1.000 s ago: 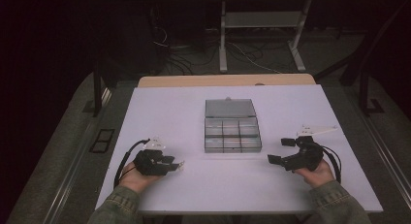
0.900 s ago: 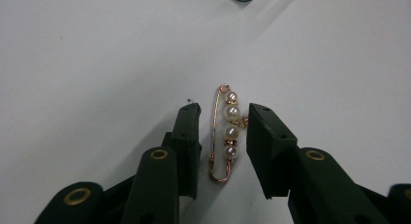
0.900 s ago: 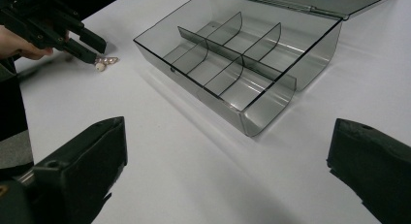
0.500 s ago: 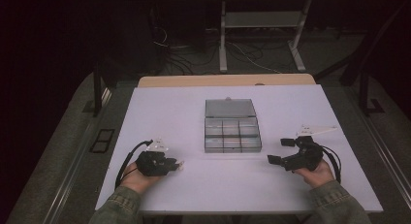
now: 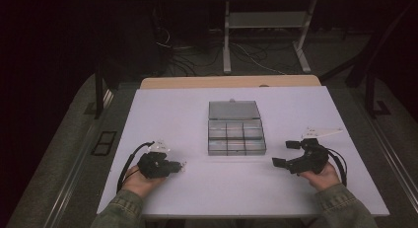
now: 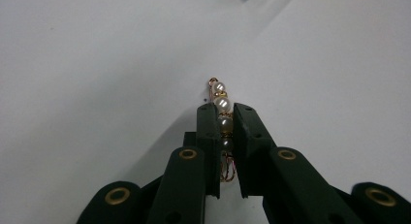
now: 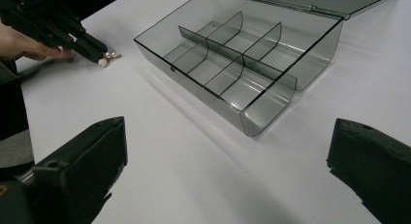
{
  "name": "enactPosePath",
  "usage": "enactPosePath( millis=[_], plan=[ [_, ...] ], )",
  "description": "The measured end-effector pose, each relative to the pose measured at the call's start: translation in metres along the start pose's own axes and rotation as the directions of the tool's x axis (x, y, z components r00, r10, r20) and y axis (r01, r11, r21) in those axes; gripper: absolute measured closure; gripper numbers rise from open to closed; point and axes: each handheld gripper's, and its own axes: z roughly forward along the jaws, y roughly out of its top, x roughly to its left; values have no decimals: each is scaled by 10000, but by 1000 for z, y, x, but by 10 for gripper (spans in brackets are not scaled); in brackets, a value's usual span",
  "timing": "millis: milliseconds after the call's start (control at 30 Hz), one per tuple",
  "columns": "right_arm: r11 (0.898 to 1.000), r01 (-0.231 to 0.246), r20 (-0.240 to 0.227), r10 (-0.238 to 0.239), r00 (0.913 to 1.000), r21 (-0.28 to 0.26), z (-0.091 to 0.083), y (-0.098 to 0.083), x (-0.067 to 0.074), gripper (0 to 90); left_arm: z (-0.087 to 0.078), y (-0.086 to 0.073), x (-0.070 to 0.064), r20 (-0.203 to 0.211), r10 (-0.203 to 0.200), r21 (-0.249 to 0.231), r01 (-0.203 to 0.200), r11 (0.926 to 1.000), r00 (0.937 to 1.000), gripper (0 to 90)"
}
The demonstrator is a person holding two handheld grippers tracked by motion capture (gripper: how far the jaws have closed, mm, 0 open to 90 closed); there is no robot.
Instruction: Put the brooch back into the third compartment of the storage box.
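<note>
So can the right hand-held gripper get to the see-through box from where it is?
Probably yes. The right hand-held gripper is open and points at the box, whose lid is up. Only bare white table lies between them.

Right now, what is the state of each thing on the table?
Box: lid open, compartments empty.
Pearl piece: between the left jaws, its tip sticking out past them.
Left gripper: jaws just closed, pressing on the pearl piece.
Right gripper: open, holds nothing, faces the box.
</note>
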Motion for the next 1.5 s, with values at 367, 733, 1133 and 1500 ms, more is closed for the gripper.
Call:
enactPosePath(
  millis=[367, 733, 1133, 1500],
  plan=[
    [10000, 12, -13, -12, 10000, -3, 0, 0, 0, 3, -4, 4, -1, 216, -261, -561, 273, 9981, 9994, 807],
    [10000, 26, -45, -26, 10000, 53, 0, 0, 0, 3, -15, 21, -1, 291, -133, -1150, 166, 9932, 9995, 807],
    [10000, 25, -80, -24, 10000, 26, 0, 0, 0, 3, -17, 46, -7, 357, 287, -1306, -238, 9911, 9989, 807],
    [10000, 50, -111, -49, 9999, 48, 0, 0, 0, 3, -18, 65, -14, 380, 622, -1512, -558, 9869, 9973, 807]
  ],
)
